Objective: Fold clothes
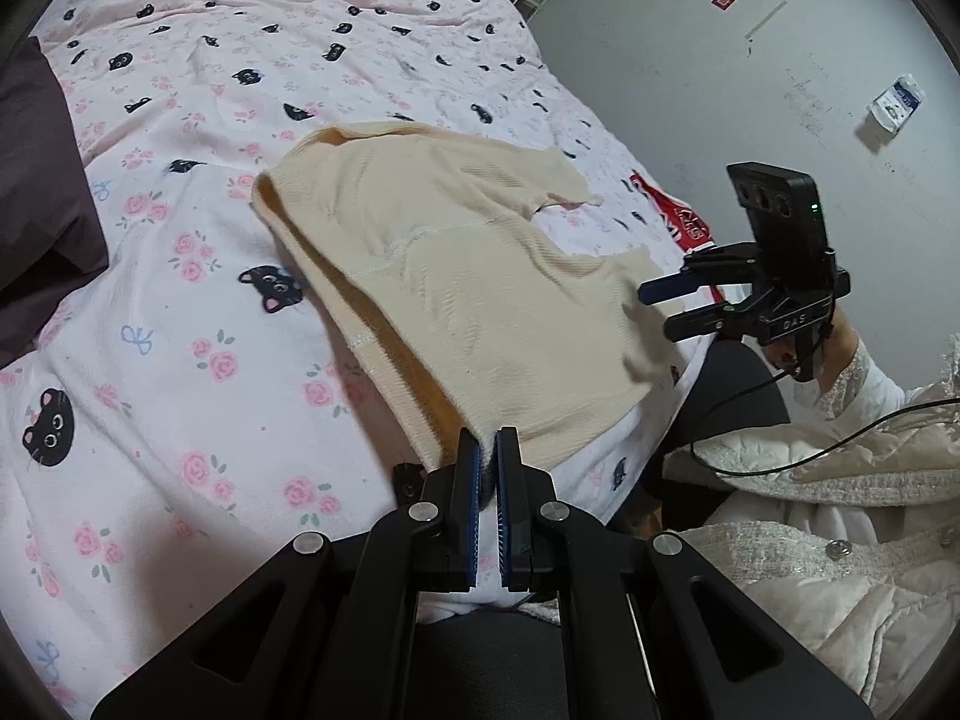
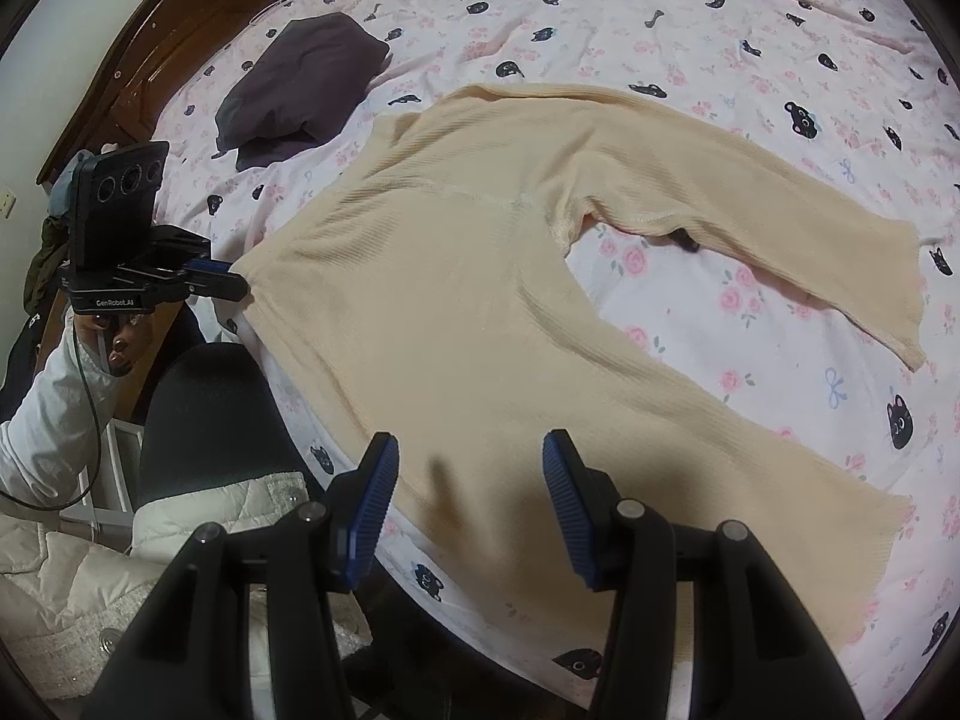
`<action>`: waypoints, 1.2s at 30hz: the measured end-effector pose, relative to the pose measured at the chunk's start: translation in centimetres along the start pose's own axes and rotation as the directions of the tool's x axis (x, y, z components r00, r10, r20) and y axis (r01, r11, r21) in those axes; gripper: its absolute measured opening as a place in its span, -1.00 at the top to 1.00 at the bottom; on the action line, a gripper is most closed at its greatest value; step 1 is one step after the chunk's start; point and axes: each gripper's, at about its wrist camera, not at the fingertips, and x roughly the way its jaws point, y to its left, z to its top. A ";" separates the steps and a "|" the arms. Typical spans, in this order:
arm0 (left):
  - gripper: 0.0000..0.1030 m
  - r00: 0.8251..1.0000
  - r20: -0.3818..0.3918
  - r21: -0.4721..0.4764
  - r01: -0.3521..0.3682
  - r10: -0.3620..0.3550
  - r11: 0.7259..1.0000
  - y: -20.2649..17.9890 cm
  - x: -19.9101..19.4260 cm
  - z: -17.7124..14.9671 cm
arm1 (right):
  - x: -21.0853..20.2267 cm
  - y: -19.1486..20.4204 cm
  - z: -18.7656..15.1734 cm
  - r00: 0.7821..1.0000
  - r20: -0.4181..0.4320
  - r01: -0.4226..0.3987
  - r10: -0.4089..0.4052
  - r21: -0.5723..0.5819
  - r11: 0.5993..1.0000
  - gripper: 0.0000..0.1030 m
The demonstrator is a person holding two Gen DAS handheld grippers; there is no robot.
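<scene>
Left tool [image 1: 487, 450]: jaws pinched tight on the near hem corner of the top [image 1: 468, 276]; that corner is lifted off the bed [image 1: 180, 312].
Right tool [image 2: 471, 462]: jaws about half open with nothing between them; it hovers over the near hem and its shadow falls on the cloth.
Top: cream ribbed knit with long sleeves, spread across the bed, hem toward the near edge, neck toward the far side.
Right sleeve [image 2: 798, 228]: stretched out flat to the right, not folded in.
Left side: the left sleeve does not show; whether it is tucked under I cannot tell.
Dark garment [image 2: 300, 78]: lies folded, far left on the bed, well apart from the top.
Person: a sleeve [image 2: 42, 408] and a white quilted jacket [image 1: 840, 540] show at the near edge.
Done so far: judging by the dark pile, one piece looks finished; the top is laid out.
Left to do: judging by its lie, nearly all of it, sleeve in, sides over, then hem up to neck.
</scene>
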 end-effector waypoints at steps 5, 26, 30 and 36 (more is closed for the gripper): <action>0.93 0.998 -0.035 -0.027 -0.047 0.046 0.999 1.0 1.3 -0.5 | 0.1 0.4 1.1 0.999 0.010 -0.031 0.031 0.016 0.999 0.00; 0.93 0.999 0.017 -0.057 -0.028 0.029 0.998 1.8 1.5 -1.6 | 14.1 13.7 25.0 0.902 -0.153 0.233 -0.403 -0.615 0.754 0.04; 0.93 1.000 0.013 -0.049 -0.024 0.025 0.998 1.7 1.8 -1.3 | 15.3 12.8 25.5 0.913 -0.174 0.205 -0.369 -0.585 0.785 0.07; 0.93 1.000 0.021 -0.036 -0.019 0.020 0.999 1.4 2.0 -1.0 | 15.3 13.2 26.2 0.924 -0.163 0.195 -0.345 -0.576 0.794 0.03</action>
